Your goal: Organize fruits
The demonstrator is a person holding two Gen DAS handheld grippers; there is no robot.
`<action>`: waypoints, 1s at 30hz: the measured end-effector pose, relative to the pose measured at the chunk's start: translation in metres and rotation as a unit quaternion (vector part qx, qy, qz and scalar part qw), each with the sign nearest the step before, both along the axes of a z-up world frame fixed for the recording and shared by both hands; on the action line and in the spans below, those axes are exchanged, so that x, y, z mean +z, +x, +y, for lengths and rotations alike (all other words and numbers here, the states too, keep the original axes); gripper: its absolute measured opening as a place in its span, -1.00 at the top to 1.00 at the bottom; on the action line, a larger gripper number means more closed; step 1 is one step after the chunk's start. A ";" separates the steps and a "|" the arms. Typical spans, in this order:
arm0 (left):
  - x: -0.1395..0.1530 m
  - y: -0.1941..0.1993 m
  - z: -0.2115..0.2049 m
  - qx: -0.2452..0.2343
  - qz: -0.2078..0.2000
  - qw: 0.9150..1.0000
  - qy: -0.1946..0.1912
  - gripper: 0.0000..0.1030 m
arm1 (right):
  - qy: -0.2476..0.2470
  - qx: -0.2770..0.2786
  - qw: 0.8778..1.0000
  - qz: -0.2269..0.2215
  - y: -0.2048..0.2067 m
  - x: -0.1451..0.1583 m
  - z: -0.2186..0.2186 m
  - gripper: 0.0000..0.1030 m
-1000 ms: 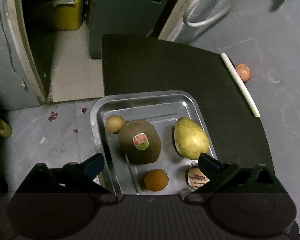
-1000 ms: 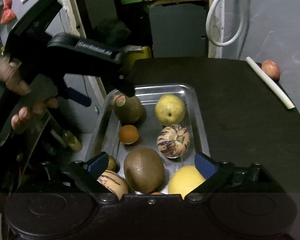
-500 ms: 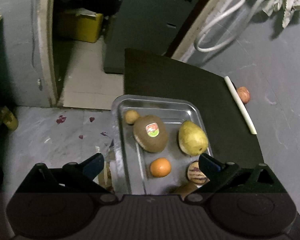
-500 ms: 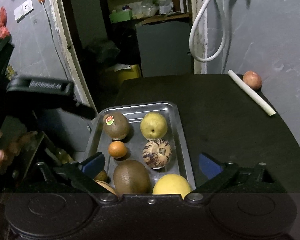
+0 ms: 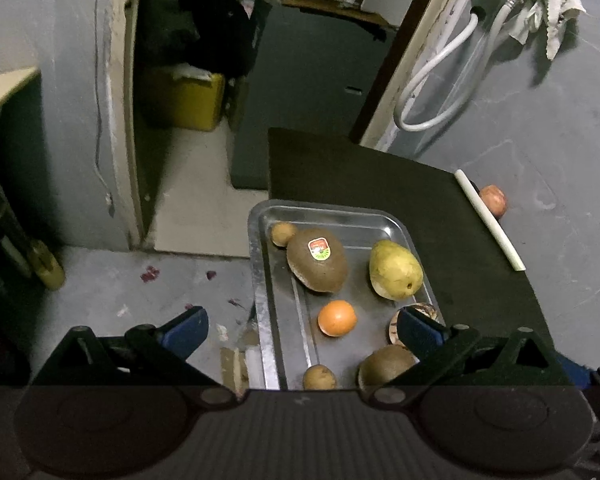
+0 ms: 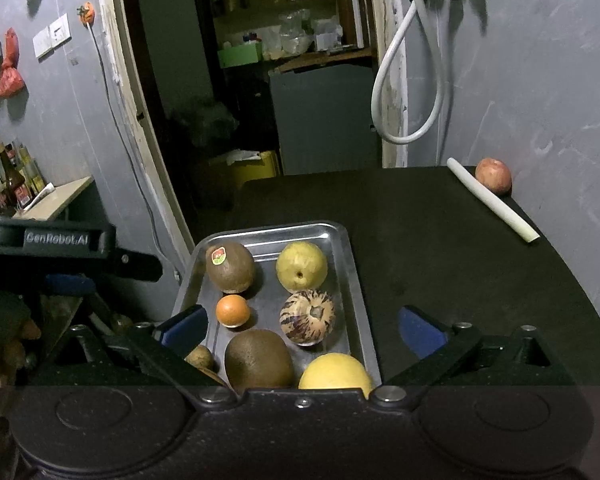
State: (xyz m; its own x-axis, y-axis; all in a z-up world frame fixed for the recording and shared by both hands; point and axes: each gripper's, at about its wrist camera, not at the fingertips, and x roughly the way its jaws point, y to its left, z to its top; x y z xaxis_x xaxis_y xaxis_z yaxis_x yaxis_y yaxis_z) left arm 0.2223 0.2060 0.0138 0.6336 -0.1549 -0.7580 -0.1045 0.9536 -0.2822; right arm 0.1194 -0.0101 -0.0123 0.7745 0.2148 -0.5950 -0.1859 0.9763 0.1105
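Observation:
A metal tray (image 6: pixel 352 280) on the black table holds a stickered kiwi (image 6: pixel 230 266), a pear (image 6: pixel 301 266), a small orange (image 6: pixel 232 311), a striped melon (image 6: pixel 307 317), a second kiwi (image 6: pixel 258 358) and a yellow fruit (image 6: pixel 334 372). My right gripper (image 6: pixel 302 328) hovers over the tray's near end; its jaws are opening and nothing is pressed between them. My left gripper (image 5: pixel 302 330) is open and empty above the tray's (image 5: pixel 256 264) left rim, back from the kiwi (image 5: pixel 318 260), pear (image 5: pixel 396 270) and orange (image 5: pixel 337 318). A red apple (image 6: pixel 493 175) lies apart at the far right.
A white stick (image 6: pixel 492 200) lies on the table beside the apple, against the grey wall. Left of the tray the table ends and the floor drops away (image 5: pixel 140 288). A hand (image 6: pixel 4 344) holds the left gripper's body (image 6: pixel 72 256) at the left.
The left gripper has drawn back from the tray, so more floor and doorway show. The right gripper has tilted up and its jaws have widened. The fruits have not moved.

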 end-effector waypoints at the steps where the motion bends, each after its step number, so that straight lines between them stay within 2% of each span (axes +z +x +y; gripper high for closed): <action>1: 0.001 -0.004 -0.002 0.003 -0.005 1.000 0.007 -0.99 | 0.001 0.000 1.000 -0.002 -0.001 0.000 -0.002 -0.98; 11: 0.013 -0.037 -0.026 0.028 -0.033 0.998 0.042 -0.99 | 0.009 0.004 1.000 -0.014 -0.007 0.007 -0.025 -0.99; 22: 0.018 -0.072 -0.041 0.059 -0.052 0.995 0.059 -0.99 | 0.007 0.016 0.999 -0.028 -0.019 0.009 -0.047 -0.99; 30: 0.020 -0.087 -0.055 0.065 -0.062 0.994 0.063 -0.99 | 0.003 0.024 0.999 -0.041 -0.031 0.012 -0.057 -0.99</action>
State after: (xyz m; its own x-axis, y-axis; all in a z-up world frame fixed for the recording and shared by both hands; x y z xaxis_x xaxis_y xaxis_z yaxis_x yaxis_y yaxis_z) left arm 0.1351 0.1512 0.0339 0.7312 0.0255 -0.6816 -0.2004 0.9632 -0.1790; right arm 0.0882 -0.0673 -0.0004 0.8090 0.2560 -0.5291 -0.2409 0.9655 0.0988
